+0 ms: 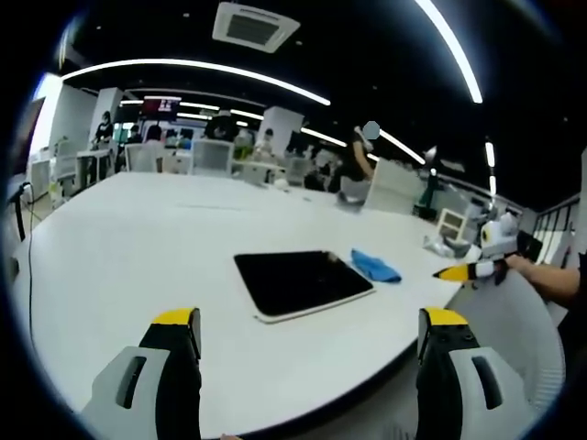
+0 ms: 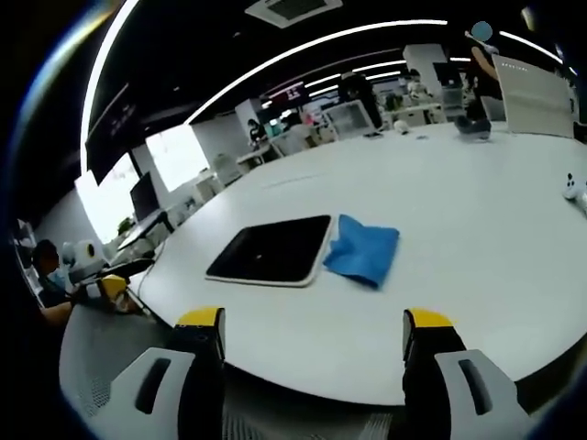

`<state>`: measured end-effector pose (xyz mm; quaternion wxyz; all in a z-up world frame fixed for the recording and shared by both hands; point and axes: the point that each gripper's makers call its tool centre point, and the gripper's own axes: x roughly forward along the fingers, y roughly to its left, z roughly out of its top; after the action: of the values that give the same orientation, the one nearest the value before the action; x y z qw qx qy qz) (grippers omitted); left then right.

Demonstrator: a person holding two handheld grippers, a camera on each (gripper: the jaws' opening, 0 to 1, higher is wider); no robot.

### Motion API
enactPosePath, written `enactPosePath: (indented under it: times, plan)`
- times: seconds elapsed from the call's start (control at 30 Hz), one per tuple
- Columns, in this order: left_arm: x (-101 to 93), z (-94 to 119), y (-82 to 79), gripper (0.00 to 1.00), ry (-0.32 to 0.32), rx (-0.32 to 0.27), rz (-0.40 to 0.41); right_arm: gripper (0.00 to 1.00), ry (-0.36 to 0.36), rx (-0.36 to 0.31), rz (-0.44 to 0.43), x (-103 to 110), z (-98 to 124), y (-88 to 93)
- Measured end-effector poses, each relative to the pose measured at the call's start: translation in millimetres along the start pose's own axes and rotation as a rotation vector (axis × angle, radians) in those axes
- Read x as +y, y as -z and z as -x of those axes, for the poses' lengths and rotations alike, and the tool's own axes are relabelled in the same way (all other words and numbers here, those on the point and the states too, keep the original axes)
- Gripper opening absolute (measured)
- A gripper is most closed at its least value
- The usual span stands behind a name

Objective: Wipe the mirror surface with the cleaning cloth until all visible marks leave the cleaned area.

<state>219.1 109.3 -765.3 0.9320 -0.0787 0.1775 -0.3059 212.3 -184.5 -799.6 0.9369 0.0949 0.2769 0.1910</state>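
Dark mirror flat on white counter, blue cloth just beside it, maybe touching, ahead of both grippers' wide-apart, empty fingers.

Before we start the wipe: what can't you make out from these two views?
- Marks on the mirror: its face reads uniformly dark in both views, too small and dim.
- Mirror edge under the cloth: right gripper view, cloth seems to overlap it; touching or not is unclear.
- Small white items by the table edge: too small to identify.
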Motion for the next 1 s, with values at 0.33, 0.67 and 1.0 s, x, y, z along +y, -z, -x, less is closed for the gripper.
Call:
enactPosePath:
  times: [0.33,0.67,1.0]
  plan:
    - [1.8,0.4,-3.4,0.99,-0.005,-0.02,0.001,0.86,0.005,0.023,0.017,0.5,-0.3,0.8]
    - [1.8,1.6,-5.7,0.99,-0.006,-0.036,0.003,0.81,0.071,0.009,0.088,-9.4,2.7,-5.0]
    - [2.7,2.2,-3.5,0.99,-0.013,-0.023,0.002,0.87,0.125,-0.121,0.132,-14.9,9.6,-27.6]
